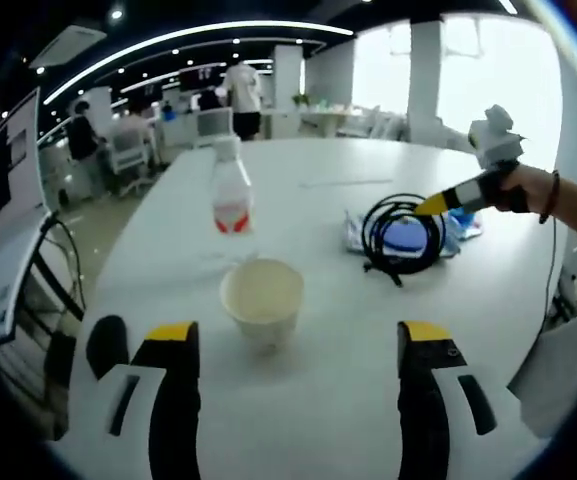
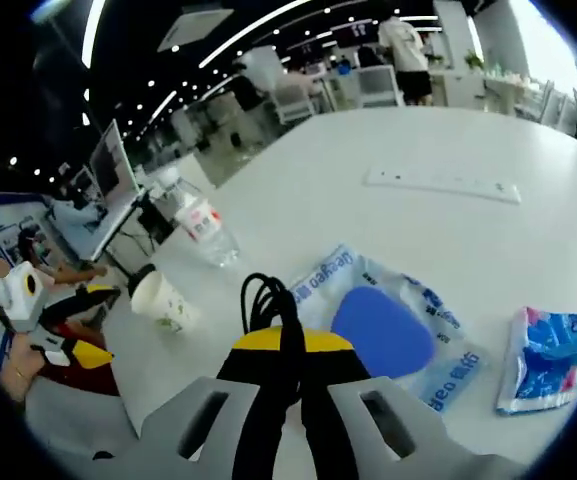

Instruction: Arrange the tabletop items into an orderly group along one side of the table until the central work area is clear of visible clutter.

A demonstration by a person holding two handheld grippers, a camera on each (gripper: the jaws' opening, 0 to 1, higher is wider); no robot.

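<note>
Left gripper view is showing the big white table (image 1: 368,330) running away toward an office, with the clutter sitting in two loose clumps that are well apart. Nearest the left gripper (image 1: 300,345), whose jaws are standing wide apart and holding nothing, a paper cup (image 1: 261,300) is sitting upright just ahead, and a clear water bottle (image 1: 231,195) with a red label is standing behind it. Off to the right, a coil of black cable (image 1: 400,232) is lying over a blue-and-white pouch (image 1: 408,238), and the right gripper (image 1: 438,204) is pinching that coil.

Right gripper view is confirming it: the right gripper (image 2: 290,350) is closing on the black cable (image 2: 268,300), whose loops are rising between the jaws. Under and beside it the pouch (image 2: 388,325) is lying flat, a smaller blue-and-pink packet (image 2: 548,360) is lying near it, and a white power strip (image 2: 440,183) is lying farther back.

Risks, as I am judging them: the coil is looking loosely gathered, so lifting may be letting loops spill and snag the pouch, dragging it along. A trailing end swinging toward the light cup or the upright bottle could be tipping either one.
</note>
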